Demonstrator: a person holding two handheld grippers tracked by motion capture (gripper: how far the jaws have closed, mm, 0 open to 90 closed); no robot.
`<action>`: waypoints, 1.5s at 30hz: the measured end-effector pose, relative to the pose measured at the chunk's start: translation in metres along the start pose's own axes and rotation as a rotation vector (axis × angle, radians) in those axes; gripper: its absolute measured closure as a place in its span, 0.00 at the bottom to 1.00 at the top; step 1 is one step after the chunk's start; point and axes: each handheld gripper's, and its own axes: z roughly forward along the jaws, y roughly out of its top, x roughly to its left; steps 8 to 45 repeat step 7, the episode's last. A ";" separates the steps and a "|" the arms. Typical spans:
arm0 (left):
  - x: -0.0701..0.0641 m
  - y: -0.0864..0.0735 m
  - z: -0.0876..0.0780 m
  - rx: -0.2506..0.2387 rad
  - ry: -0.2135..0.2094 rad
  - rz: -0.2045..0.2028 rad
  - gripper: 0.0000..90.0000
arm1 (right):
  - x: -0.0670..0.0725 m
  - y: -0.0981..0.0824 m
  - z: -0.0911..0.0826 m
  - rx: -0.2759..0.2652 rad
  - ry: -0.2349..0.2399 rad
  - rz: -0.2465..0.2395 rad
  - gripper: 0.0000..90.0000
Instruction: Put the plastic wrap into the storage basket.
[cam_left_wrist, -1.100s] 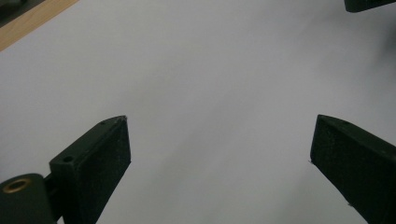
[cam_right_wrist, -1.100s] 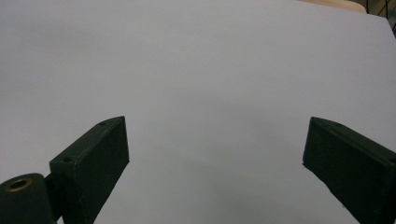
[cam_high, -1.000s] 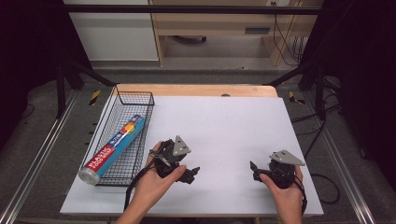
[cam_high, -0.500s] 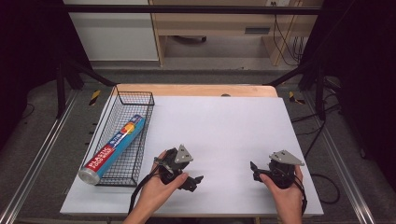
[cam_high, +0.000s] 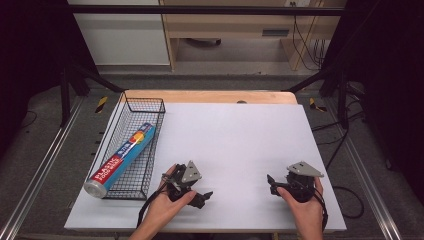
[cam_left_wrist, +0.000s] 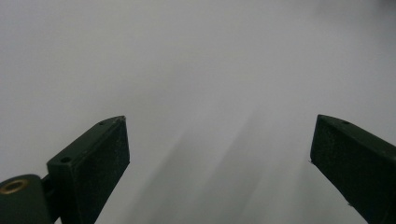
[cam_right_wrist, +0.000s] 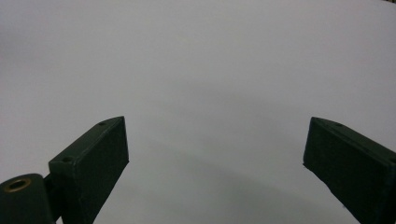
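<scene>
White and bare, the counter has dark floor and cables around it and a wooden desk behind.

At its left edge sits a black wire basket. A blue roll of plastic food wrap lies in it. The roll is longer than the basket wants, so it lies slanted. Its silver end pokes out past the basket's near left corner, by the near left corner of the counter. Its far end rests inside.

My left tongs are the nearest to the roll. They sit low over the near edge of the counter, a little right of the basket, and they point away from it. Their jaws are spread wide with nothing between them. In the left gripper view I see just white counter past my left tongs.

My right tongs are near the near right corner, well apart from the basket. They are wide open too and hold nothing. The right gripper view shows white counter past my right tongs.

What could go wrong? I think the roll is round and smooth, so it could slip out if I pinch it off-center. If I grab just the end that pokes out, the long part could tip down. My tongs could also bump the wires and drag the basket over the left edge.
</scene>
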 end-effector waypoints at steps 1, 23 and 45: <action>0.000 0.000 0.000 0.000 0.000 0.000 0.05 | 0.000 0.000 0.000 0.000 0.000 0.000 0.08; -0.001 -0.007 -0.012 -0.031 0.024 0.004 0.05 | 0.000 -0.002 0.004 -0.008 0.034 0.020 0.05; -0.001 -0.007 -0.012 -0.031 0.024 0.004 0.05 | 0.000 -0.002 0.004 -0.008 0.034 0.020 0.05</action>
